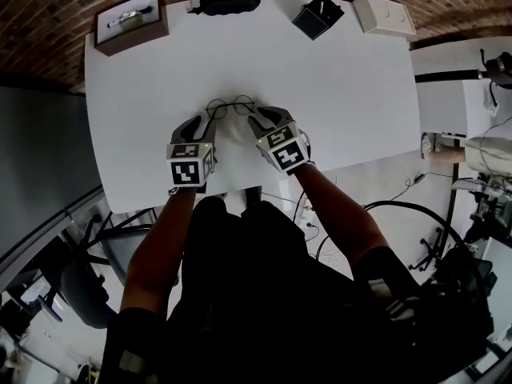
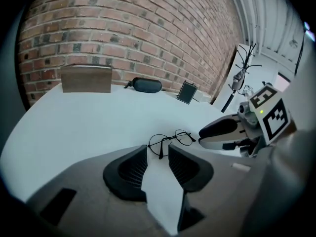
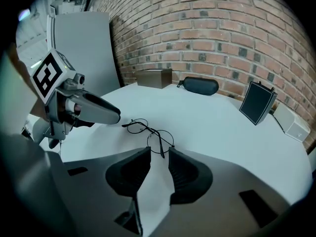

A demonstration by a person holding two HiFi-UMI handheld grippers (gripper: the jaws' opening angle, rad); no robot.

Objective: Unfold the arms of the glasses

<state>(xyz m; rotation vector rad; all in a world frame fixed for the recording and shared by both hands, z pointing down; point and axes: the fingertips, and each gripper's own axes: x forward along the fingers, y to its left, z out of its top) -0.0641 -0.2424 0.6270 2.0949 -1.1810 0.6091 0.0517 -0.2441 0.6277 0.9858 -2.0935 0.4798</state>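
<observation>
Near side: left gripper (image 1: 205,123) and right gripper (image 1: 262,118), jaws wide, pinching nothing. Arms of the glasses (image 1: 230,106) look swung out toward them already. Thin wire, so handle gently.

Glasses (image 1: 231,106): thin dark metal wire. Table (image 1: 240,54): smooth matt white. Wall (image 2: 123,33): rough red brick.

From the head view the glasses (image 1: 231,106) are too small to show how their arms lie, the pale thing (image 1: 130,18) in the brown tray (image 1: 136,40) beyond and left of them cannot be made out, and the person's forearms (image 1: 164,238) hide part of the table (image 1: 360,94) edge nearest them.
</observation>
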